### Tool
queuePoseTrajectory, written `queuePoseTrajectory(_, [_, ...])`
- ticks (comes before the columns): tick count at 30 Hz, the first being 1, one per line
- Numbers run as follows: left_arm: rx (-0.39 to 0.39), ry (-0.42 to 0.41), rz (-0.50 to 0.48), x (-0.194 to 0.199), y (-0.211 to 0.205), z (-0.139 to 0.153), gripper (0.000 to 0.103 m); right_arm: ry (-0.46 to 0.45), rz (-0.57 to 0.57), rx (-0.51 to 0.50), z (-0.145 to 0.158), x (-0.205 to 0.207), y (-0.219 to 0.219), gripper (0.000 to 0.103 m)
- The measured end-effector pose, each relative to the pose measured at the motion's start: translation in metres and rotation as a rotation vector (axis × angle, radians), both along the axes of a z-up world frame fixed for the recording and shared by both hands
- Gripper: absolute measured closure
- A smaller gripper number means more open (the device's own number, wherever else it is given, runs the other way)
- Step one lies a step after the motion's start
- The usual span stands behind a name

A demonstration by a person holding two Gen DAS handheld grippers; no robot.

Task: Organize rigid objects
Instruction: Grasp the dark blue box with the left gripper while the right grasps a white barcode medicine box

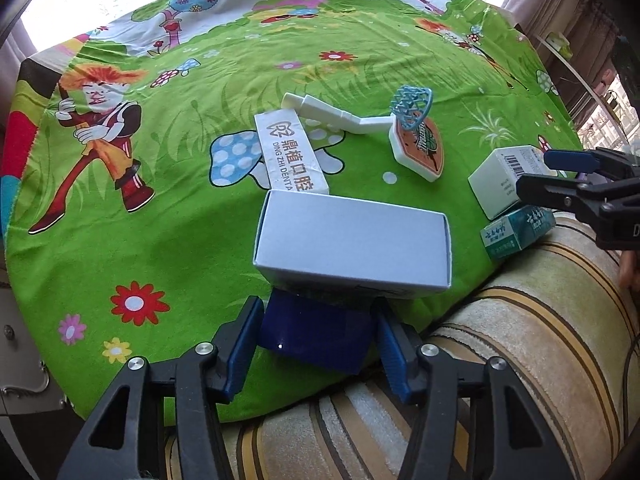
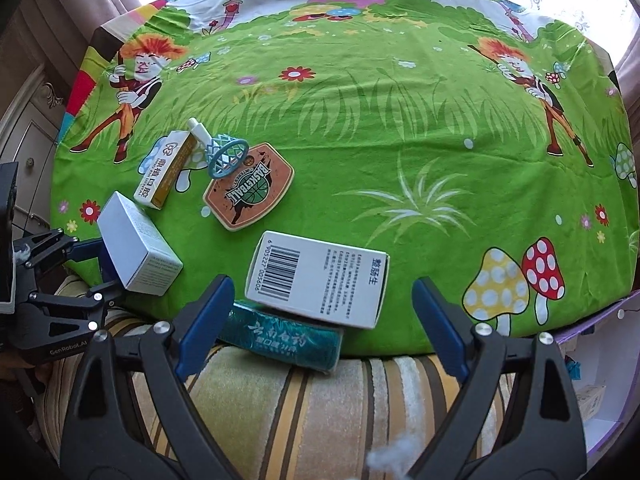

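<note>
My left gripper [image 1: 316, 332] is shut on a blue-and-white box [image 1: 352, 246], holding it at the near edge of the green cartoon cloth [image 1: 160, 240]; the box also shows in the right wrist view [image 2: 136, 246]. My right gripper [image 2: 320, 328] is open, its fingers either side of a white barcode box [image 2: 320, 280] that lies on a teal box [image 2: 280, 342]. A long white dental box [image 1: 290, 152] lies just beyond the held box. A toy basketball hoop with an orange backboard [image 2: 248, 186] lies past it.
A striped cushion [image 2: 300, 408] lies below the cloth's near edge under both grippers. The cloth's right half [image 2: 440, 140] carries only printed pictures. A cabinet [image 2: 28, 132] stands at the left.
</note>
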State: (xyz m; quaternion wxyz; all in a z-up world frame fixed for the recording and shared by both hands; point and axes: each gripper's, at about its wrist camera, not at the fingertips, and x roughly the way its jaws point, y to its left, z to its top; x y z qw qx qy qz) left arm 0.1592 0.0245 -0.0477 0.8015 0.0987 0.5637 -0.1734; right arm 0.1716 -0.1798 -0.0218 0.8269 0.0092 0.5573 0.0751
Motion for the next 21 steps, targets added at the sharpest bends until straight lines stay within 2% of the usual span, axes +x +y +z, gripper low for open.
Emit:
queuePoseTrajectory(10, [-0.036,-0.064,0.077,-0.019,0.01,0.024,0.047,0.031,-0.013,-0.01,-0.014,0.012,0.002,0.011])
queuePoseTrajectory(11, [-0.044,-0.073,0.09,-0.02,0.01,0.028,0.047,0.031,-0.007,-0.016,-0.015,0.012,0.003,0.013])
queuePoseTrajectory(14, [-0.063,-0.105,0.128,-0.024,0.009,0.039,0.047,0.034,-0.005,-0.028,-0.019,0.011,0.004,0.027])
queuePoseTrajectory(21, [-0.146,-0.149,0.2,-0.015,-0.008,0.065,0.047,-0.027,-0.041,-0.018,-0.009,0.002,-0.006,0.027])
